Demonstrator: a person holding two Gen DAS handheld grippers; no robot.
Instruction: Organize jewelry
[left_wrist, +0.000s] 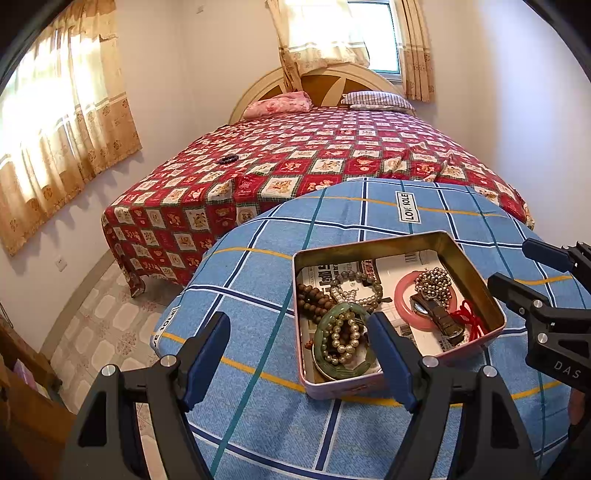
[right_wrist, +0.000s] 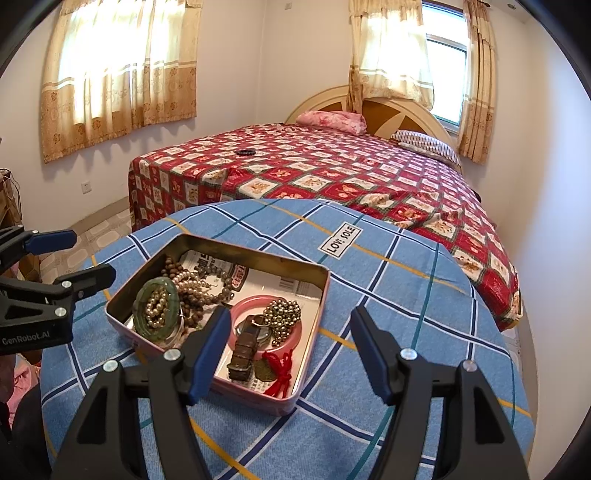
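An open pink tin (left_wrist: 491, 295) (right_wrist: 317, 295) sits on a table under a blue plaid cloth (left_wrist: 258, 266) (right_wrist: 406, 280). It holds a green bangle (left_wrist: 321, 325) (right_wrist: 142, 299) with a pearl bracelet in it, brown wooden beads (left_wrist: 310, 299), a pink bangle (left_wrist: 402, 295) (right_wrist: 240, 306), a metal bead bracelet (left_wrist: 432, 282) (right_wrist: 284, 317), a brown watch (left_wrist: 443, 321) (right_wrist: 243, 350) and a red knotted cord (right_wrist: 282, 373). My left gripper (left_wrist: 299, 328) is open and empty at the tin's near left. My right gripper (right_wrist: 290, 325) is open and empty over the tin's near right corner.
A bed with a red patterned cover (left_wrist: 332, 147) (right_wrist: 351, 166) stands behind the table. A dark bracelet (left_wrist: 228, 159) (right_wrist: 245, 152) lies on it. Curtained windows are on the walls. Tiled floor (left_wrist: 103, 314) lies to the left.
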